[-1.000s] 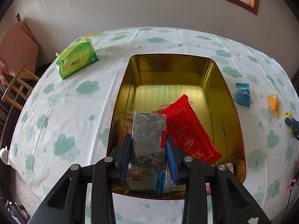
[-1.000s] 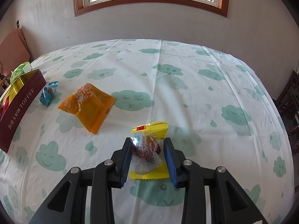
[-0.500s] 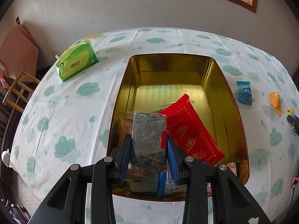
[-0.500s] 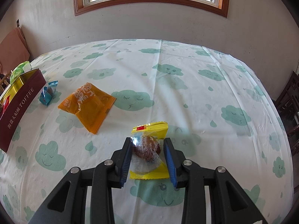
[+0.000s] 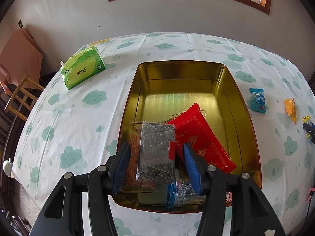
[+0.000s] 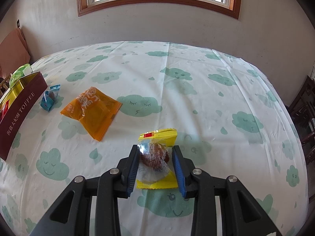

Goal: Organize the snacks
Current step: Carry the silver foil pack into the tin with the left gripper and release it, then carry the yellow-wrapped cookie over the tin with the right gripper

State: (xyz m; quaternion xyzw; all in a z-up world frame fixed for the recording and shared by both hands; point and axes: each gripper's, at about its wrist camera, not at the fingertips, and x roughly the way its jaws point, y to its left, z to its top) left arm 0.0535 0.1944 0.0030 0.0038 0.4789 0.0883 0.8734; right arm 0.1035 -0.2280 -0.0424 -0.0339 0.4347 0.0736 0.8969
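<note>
Snacks sit at both grippers. The left gripper (image 5: 156,164) is opening, its pads clear of the grey speckled packet (image 5: 157,151) that lies between them in the gold tin (image 5: 244,118), beside a red packet (image 5: 200,137). The right gripper (image 6: 155,164) is clenched on a yellow-wrapped snack (image 6: 156,153) on the surface (image 6: 196,82); an orange packet (image 6: 92,110) and a blue candy (image 6: 50,98) lie beyond, near the tin.

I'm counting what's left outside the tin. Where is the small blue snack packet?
The small blue snack packet lies on the cloud-print tablecloth, between the maroon toffee tin and the orange snack packet, at the right wrist view's left.
</note>
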